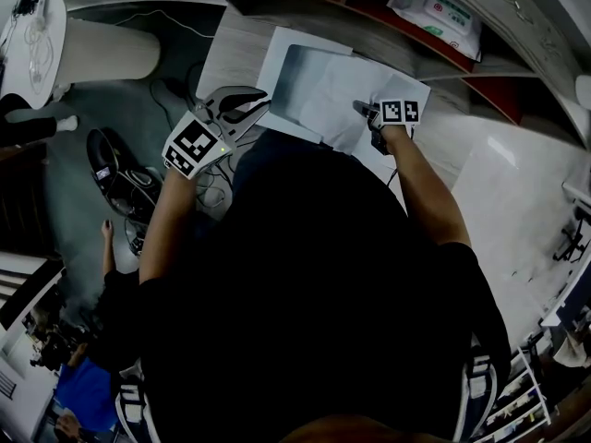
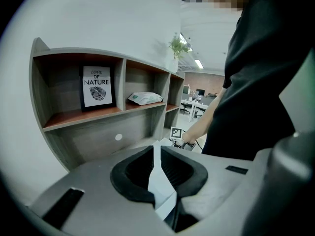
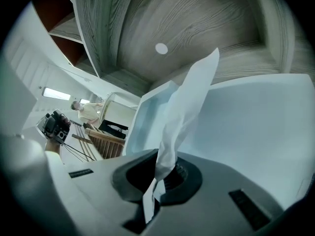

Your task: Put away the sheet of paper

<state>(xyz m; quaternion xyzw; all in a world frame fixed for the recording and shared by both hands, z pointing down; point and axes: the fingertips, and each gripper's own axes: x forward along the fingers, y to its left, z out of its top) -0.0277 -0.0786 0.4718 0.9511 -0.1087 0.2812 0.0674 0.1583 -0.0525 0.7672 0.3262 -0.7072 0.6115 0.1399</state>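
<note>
We are seeing the left gripper (image 2: 156, 154) and right gripper (image 3: 166, 162) each clamping tight on the sheet of paper (image 1: 323, 90), whose near edge the person's torso (image 1: 314, 275) is hiding.

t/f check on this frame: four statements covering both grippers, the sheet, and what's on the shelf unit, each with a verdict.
1. The left gripper and the right gripper are each shut on the sheet of paper. True.
2. The framed print shares a compartment with the pack of wipes. False: they sit in neighbouring compartments of the shelf unit, the print in the left one.
3. A small plant stands on top of the shelf unit. True.
4. The sheet is already stowed inside a shelf compartment. False: it is over the desk, in front of the shelves, pinched at two opposite edges.
</note>
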